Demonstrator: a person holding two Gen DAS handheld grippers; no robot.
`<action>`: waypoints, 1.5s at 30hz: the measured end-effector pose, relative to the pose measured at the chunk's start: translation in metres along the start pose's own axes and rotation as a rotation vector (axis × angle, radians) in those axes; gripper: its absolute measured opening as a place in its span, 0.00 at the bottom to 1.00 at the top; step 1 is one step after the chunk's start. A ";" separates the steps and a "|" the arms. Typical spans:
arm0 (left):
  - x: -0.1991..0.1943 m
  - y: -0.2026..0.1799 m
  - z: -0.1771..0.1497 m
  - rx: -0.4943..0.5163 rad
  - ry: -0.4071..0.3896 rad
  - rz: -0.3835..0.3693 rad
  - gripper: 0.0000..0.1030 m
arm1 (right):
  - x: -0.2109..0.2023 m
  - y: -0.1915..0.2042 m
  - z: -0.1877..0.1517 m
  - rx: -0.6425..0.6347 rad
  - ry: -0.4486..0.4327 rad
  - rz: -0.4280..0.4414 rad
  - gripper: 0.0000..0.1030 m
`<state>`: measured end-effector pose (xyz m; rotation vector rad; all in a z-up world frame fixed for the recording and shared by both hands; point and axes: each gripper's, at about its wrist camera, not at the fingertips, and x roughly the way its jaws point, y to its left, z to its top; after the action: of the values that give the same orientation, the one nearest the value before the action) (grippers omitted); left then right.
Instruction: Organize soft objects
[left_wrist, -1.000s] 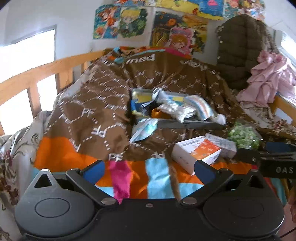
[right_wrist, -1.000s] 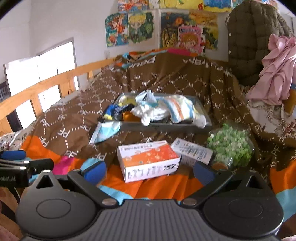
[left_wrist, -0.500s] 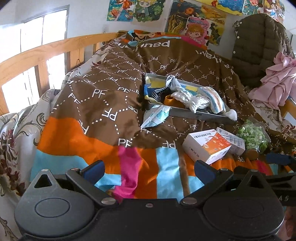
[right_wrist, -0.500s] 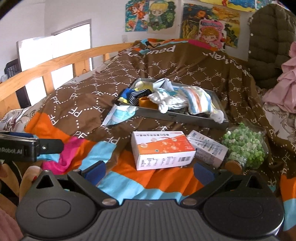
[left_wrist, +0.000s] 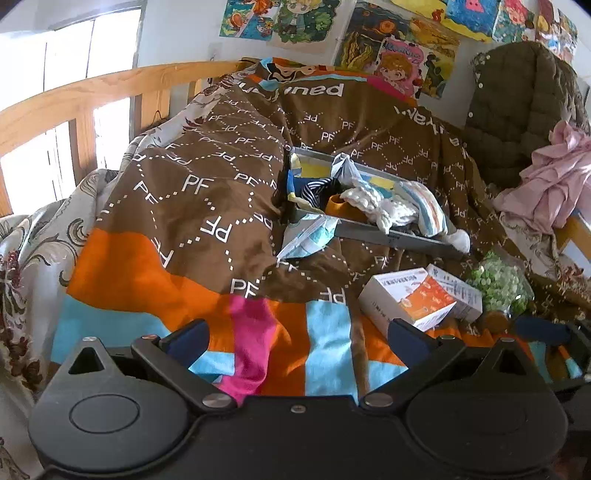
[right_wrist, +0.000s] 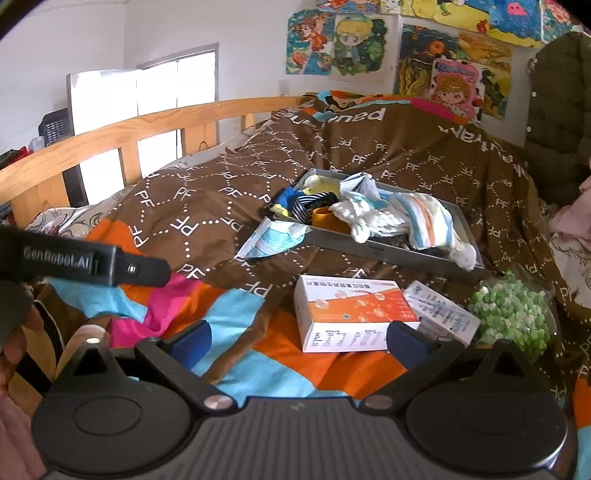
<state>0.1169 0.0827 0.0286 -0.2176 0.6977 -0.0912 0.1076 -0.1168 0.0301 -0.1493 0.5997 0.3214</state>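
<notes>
A grey tray (right_wrist: 388, 254) lies on the bed, holding soft things: a white knitted cloth (right_wrist: 369, 219), a striped cloth (right_wrist: 428, 221), dark striped socks (right_wrist: 306, 205) and an orange piece (right_wrist: 325, 218). The tray also shows in the left wrist view (left_wrist: 388, 238). A light blue packet (right_wrist: 277, 240) lies against the tray's near left corner. My left gripper (left_wrist: 295, 338) is open and empty, low over the blanket's near edge. My right gripper (right_wrist: 297, 338) is open and empty, just short of an orange-and-white box (right_wrist: 351, 310).
A smaller white box (right_wrist: 439, 310) and a bag of green pieces (right_wrist: 513, 314) lie right of the orange box. A wooden bed rail (right_wrist: 129, 136) runs along the left. A dark jacket (left_wrist: 524, 107) and pink clothes (left_wrist: 550, 184) sit at the right.
Both grippers have pulled back and risen, so the tray and boxes look further off. Both stay open and empty.
</notes>
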 end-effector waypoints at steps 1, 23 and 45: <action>0.000 0.002 0.002 -0.010 -0.002 -0.003 0.99 | 0.001 0.001 0.000 -0.004 -0.003 0.006 1.00; 0.007 0.039 0.014 -0.168 -0.033 -0.006 0.99 | 0.028 0.007 0.016 -0.031 -0.064 0.024 1.00; 0.040 0.048 0.016 -0.094 -0.084 0.014 0.99 | 0.061 0.003 0.027 -0.016 -0.029 -0.003 1.00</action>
<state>0.1578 0.1263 0.0044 -0.3047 0.6204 -0.0356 0.1683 -0.0920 0.0167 -0.1607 0.5679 0.3255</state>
